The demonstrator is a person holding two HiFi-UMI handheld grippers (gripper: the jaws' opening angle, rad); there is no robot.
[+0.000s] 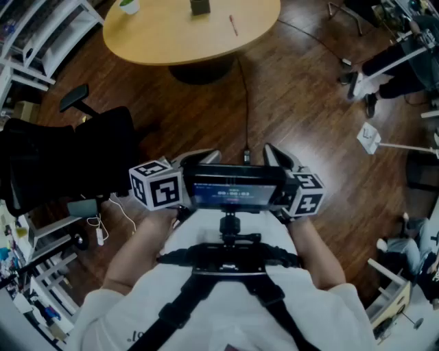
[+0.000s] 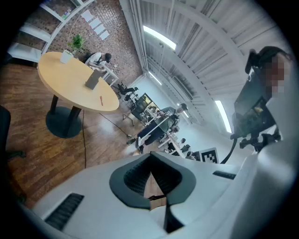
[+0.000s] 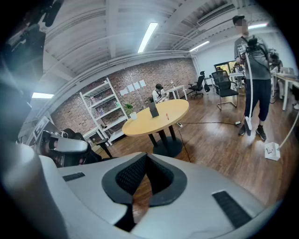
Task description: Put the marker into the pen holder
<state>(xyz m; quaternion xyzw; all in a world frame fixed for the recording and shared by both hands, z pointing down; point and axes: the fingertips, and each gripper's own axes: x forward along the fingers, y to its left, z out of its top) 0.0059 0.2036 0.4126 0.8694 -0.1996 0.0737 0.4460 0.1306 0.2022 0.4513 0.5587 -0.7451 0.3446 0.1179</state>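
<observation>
While the person holds both close against the chest, the left claw (image 2: 150, 158) has its ribbed black rubber pads pressed together at the tips with nothing between them, and the right claw (image 3: 146, 155) is pressed together and empty likewise. Each has a smooth white plastic shell and carries a white cube (image 1: 156, 184) printed with black square patterns. Between the claws sits a dark screen (image 1: 233, 190) whose glowing lines of text are too small to read. Well ahead of both claws, on the brown plank floor (image 1: 295, 96), stands a round table (image 1: 164, 38) with a pale wooden top on a dark pedestal. On it lies the thin red marker (image 1: 234, 25), apart from the dark square pen holder (image 1: 199, 6), which stands beyond and left of it.
</observation>
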